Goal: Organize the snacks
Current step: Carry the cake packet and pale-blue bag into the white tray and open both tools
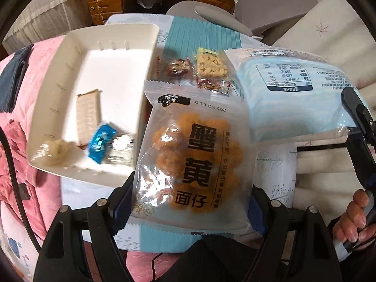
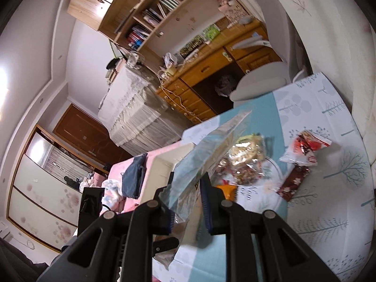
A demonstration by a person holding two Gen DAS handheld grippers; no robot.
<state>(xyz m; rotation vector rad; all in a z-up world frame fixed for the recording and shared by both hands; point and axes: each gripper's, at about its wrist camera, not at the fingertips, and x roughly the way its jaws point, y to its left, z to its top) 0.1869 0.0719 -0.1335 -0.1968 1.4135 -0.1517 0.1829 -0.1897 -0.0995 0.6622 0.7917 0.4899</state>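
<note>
Below, the left gripper point(image 1: 190, 202) is pointing steeply down at a table point(image 1: 275, 171) covered by a cloth printed with pale trees and crossed by a teal band. Its jaws are spread wide and pressing on the two sides of a clear noodle pack point(image 1: 192, 155) of orange-brown pieces, which is hanging above the cloth. Beside it, the right gripper point(image 1: 357, 122), jaws pressed together, is pinching the edge of a pale blue pack point(image 1: 289, 98); in the right wrist view that same blue pack point(image 2: 199, 164) is standing edge-on between the closed pads of the right gripper point(image 2: 188, 202). A hand point(image 1: 354, 221) is gripping its handle.

A white tray point(image 1: 58, 117) is lying at the table's left edge, partly over a pink quilt point(image 1: 40, 70). It is holding a flat wafer point(image 1: 88, 115), a blue candy point(image 1: 101, 141), a silvery wrapper and a pale lump in clear film. Four small snacks point(image 1: 199, 70) are lying on the teal band beyond the noodle pack. In the right wrist view a red-and-white packet point(image 2: 303, 150) and a dark red bar point(image 2: 293, 183) are lying on the cloth, close together.

Around the table, a grey chair point(image 2: 258, 84), a wooden desk point(image 2: 206, 70) with drawers, bookshelves point(image 2: 150, 21) and a covered bed are filling the room. A folded blue garment point(image 2: 135, 178) is lying on the quilt.
</note>
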